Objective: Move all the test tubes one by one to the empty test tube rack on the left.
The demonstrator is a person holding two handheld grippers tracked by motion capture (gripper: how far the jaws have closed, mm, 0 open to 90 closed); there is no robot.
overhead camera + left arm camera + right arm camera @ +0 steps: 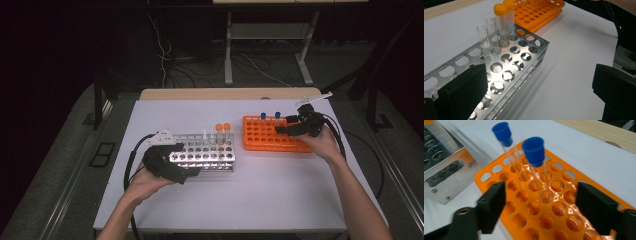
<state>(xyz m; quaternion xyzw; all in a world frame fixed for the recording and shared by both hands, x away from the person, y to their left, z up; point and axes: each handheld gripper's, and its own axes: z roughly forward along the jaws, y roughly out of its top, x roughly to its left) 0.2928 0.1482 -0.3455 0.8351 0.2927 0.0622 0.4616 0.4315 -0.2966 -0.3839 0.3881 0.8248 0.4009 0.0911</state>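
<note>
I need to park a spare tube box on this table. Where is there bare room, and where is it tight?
The widest free patch is the white table in front of the metal rack and the orange rack, between the person's forearms. A bare strip runs behind the metal rack, at the far left. It is tight in the gap between the two racks, and around each gripper.

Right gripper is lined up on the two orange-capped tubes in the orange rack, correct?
Not quite. The two tubes in the orange rack have blue caps, as the right gripper view shows. The right gripper is lined up on them, jaws apart.
</note>
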